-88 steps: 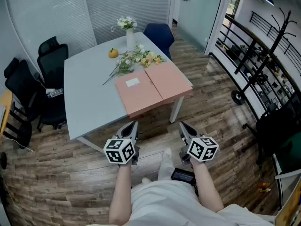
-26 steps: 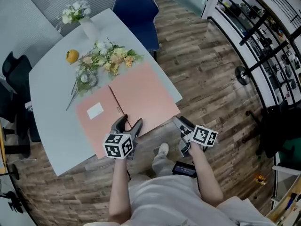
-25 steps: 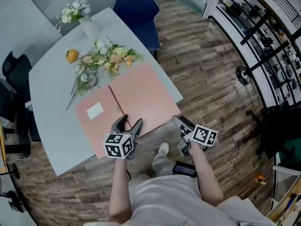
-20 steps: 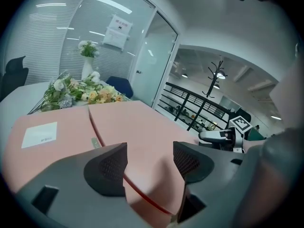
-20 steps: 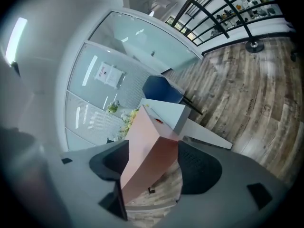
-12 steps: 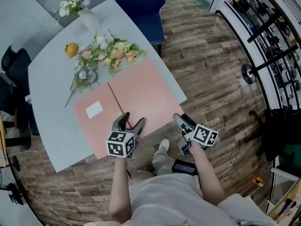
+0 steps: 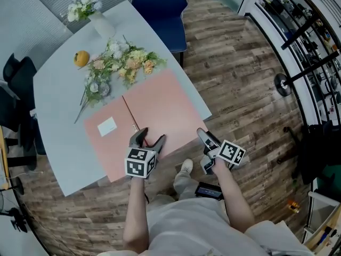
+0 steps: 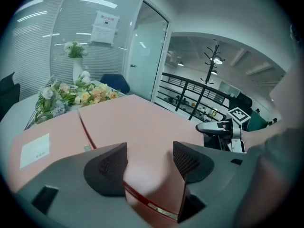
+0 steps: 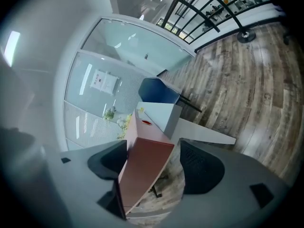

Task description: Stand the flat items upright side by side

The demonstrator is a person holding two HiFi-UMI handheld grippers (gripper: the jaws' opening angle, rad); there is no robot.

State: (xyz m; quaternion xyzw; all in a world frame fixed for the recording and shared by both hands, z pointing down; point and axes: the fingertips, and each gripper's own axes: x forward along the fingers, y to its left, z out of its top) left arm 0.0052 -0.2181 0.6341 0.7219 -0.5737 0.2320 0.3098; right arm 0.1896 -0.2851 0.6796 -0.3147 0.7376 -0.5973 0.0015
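Two flat pink folders lie side by side on the grey table point(image 7: 58, 105): the left folder point(image 7: 101, 145) bears a white label, the right folder point(image 7: 160, 108) is plain. My left gripper point(image 7: 148, 137) hangs over the right folder's near edge, open, with the pink top and dark red edge point(image 8: 142, 201) showing between its pads point(image 8: 149, 160). My right gripper point(image 7: 204, 149), rolled on its side, is at that folder's near right corner. Its jaws have just been opening; the folder's edge point(image 9: 145, 175) lies between them point(image 9: 154, 167), not pressed.
A bunch of flowers point(image 7: 114, 63), an orange point(image 7: 81, 58) and a white vase point(image 7: 98, 23) sit at the table's far side. A blue chair point(image 7: 160, 4) stands beyond it, black chairs point(image 7: 13, 89) to the left. Wooden floor point(image 7: 240, 89) runs to the right.
Since the earliest frame I have come up to the table, and both grippers went from mid-air to the right folder's near edge. In the last second they sank slightly.
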